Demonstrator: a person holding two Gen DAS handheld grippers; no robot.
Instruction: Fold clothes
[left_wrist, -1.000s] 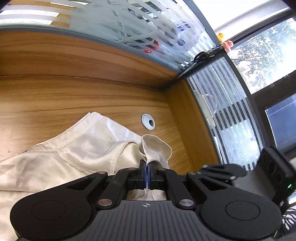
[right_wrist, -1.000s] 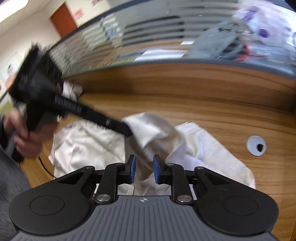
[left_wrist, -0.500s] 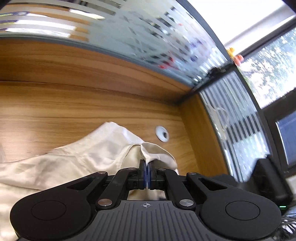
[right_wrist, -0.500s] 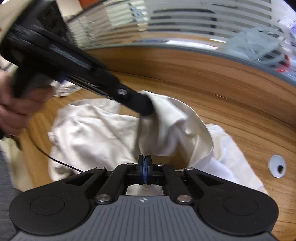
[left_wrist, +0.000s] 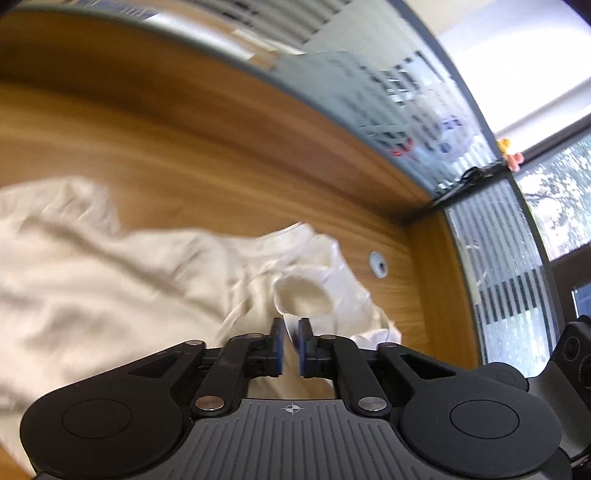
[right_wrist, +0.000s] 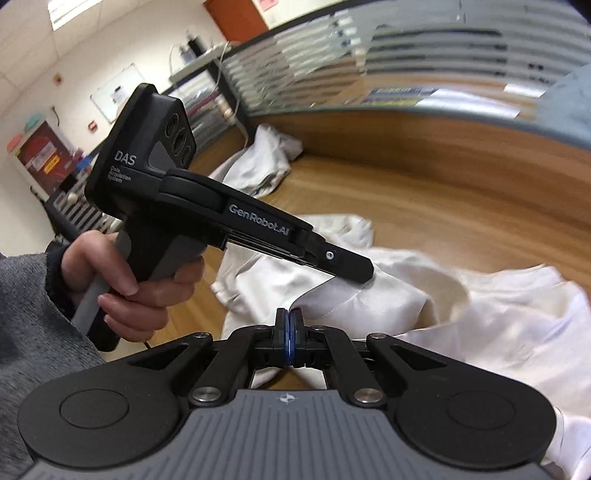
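Observation:
A cream garment (left_wrist: 129, 288) lies crumpled across the wooden desk (left_wrist: 184, 166). My left gripper (left_wrist: 290, 332) is open by a narrow gap, and a thin edge of the cloth still runs between its blue pads. In the right wrist view the left gripper (right_wrist: 364, 273) touches a raised fold of the garment (right_wrist: 480, 314) with its tip. My right gripper (right_wrist: 289, 321) is shut on the garment's edge just below that fold. The cloth rises taut from its pads toward the left gripper's tip.
A second white garment (right_wrist: 266, 162) is heaped at the desk's far left against the partition. A round cable grommet (left_wrist: 378, 263) sits near the right corner. Frosted glass panels bound the desk behind and to the right. A hand (right_wrist: 147, 291) in a grey sleeve holds the left gripper.
The left jaws, shut on the cloth before, have parted slightly. The right jaws closed on the garment's edge half a second ago and stay shut. The left view has swung left.

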